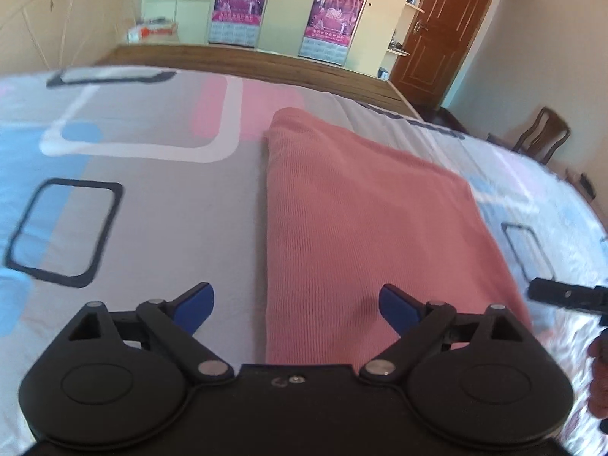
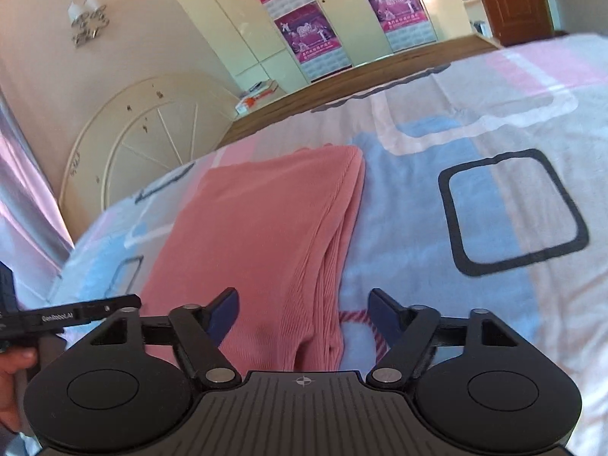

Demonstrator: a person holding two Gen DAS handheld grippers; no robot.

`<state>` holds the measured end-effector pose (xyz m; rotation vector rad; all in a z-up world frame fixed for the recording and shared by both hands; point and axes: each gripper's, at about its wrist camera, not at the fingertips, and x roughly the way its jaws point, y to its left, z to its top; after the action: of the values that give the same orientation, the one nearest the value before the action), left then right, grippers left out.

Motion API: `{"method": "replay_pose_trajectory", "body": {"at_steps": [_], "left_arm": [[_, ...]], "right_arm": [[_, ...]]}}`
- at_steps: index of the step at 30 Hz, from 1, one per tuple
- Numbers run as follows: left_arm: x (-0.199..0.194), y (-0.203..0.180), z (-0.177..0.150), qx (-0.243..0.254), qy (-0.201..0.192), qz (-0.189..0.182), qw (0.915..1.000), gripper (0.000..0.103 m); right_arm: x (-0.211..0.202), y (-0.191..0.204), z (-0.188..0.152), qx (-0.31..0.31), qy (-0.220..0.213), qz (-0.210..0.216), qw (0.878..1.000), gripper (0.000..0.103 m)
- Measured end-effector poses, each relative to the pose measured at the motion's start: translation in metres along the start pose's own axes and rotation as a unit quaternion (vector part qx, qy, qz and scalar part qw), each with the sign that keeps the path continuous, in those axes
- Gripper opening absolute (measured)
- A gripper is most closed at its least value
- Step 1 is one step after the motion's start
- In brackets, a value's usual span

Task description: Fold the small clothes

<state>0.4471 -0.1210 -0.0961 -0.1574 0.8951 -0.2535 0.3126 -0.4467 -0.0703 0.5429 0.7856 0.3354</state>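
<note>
Two claws, both spread wide with nothing between the blue pads: left claw [image 1: 296, 309] above the near left edge of the pink garment [image 1: 364, 228], right claw [image 2: 304, 315] above its near right edge. Folded into a flat rectangle, lying on the patterned bedsheet [image 1: 159, 197], stacked layers showing along the right side in the right wrist view. Near end of the garment cut off behind the claw bodies. Partly seen at the frame edges: the other claw's black tip and a bit of a hand [image 2: 15, 380]. Blurred: calendars on the wardrobe [image 1: 273, 3] behind.
</note>
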Motion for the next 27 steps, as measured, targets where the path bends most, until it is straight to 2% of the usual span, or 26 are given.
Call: {"method": "replay_pose_trajectory", "body": {"at_steps": [4, 6, 7, 12, 15, 17, 19, 20, 22, 25, 27], "left_arm": [[0.022, 0.018, 0.014, -0.041, 0.027, -0.043, 0.9979, 0.083], [0.035, 0.028, 0.019, -0.069, 0.048, -0.08, 0.9933, 0.08], [0.039, 0.03, 0.02, -0.075, 0.053, -0.083, 0.9923, 0.079], [0.058, 0.021, 0.025, -0.055, 0.069, -0.099, 0.9911, 0.075], [0.067, 0.014, 0.029, -0.053, 0.068, -0.101, 0.9911, 0.073], [0.071, 0.007, 0.031, -0.045, 0.064, -0.091, 0.9928, 0.073], [0.072, 0.0, 0.033, -0.038, 0.061, -0.078, 0.9943, 0.07], [0.072, -0.005, 0.033, -0.031, 0.059, -0.071, 0.9952, 0.069], [0.07, -0.008, 0.035, -0.023, 0.057, -0.068, 0.9958, 0.054], [0.065, -0.015, 0.038, -0.003, 0.051, -0.063, 0.9967, 0.04], [0.06, -0.02, 0.039, 0.014, 0.043, -0.056, 0.9974, 0.035]], "right_arm": [[0.023, -0.026, 0.015, 0.06, 0.021, 0.024, 0.998, 0.064], [0.035, -0.037, 0.021, 0.086, 0.044, 0.033, 0.995, 0.061], [0.04, -0.041, 0.023, 0.093, 0.05, 0.041, 0.994, 0.06], [0.055, -0.048, 0.031, 0.112, 0.068, 0.072, 0.989, 0.056], [0.066, -0.043, 0.036, 0.097, 0.085, 0.083, 0.988, 0.051], [0.07, -0.039, 0.039, 0.088, 0.085, 0.079, 0.989, 0.045], [0.071, -0.035, 0.038, 0.081, 0.085, 0.065, 0.991, 0.033], [0.071, -0.033, 0.038, 0.075, 0.085, 0.06, 0.992, 0.032], [0.073, -0.026, 0.038, 0.061, 0.084, 0.047, 0.994, 0.024], [0.073, -0.01, 0.036, 0.023, 0.082, 0.02, 0.996, 0.019], [0.071, 0.003, 0.033, -0.002, 0.073, 0.0, 0.997, 0.018]]}}
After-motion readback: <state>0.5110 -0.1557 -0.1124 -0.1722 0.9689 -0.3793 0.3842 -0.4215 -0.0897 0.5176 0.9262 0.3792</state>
